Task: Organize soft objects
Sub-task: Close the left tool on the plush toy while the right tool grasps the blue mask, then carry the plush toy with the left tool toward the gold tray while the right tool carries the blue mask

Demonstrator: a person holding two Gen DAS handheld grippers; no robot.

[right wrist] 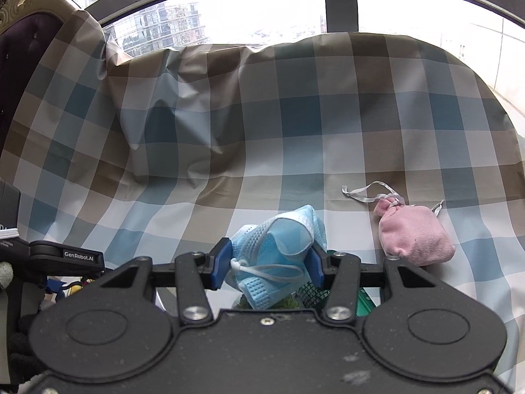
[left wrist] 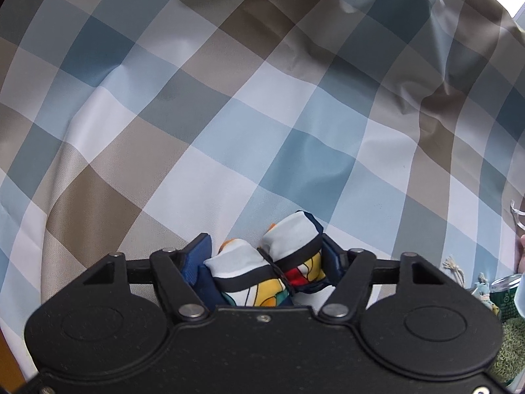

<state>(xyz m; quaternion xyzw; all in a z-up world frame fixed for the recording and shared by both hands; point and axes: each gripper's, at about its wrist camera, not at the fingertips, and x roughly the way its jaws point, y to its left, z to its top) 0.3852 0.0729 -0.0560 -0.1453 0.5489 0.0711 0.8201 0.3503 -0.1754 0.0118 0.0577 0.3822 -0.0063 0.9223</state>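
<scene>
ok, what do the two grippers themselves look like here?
Both look alike: the left gripper and right gripper each have a matte black body with two round raised discs, black linkage arms on silver pivot pins, and blue finger pads. In the right wrist view, the left gripper's black side bears white "GenRobot.AI" lettering. No cables or sleeves show.

You've got a checked cloth (right wrist: 262, 124) in blue, tan & white over the whole worktop, creased & bunched up along the far edge. Behind it: big window (right wrist: 249, 10) w/ dark frame, high-rises outside. Far-left corner, a dark tufted chair back (right wrist: 23, 52) w/ pale carved trim. Green can (left wrist: 507, 298) sits at the cloth's right edge in left wrist view.
</scene>
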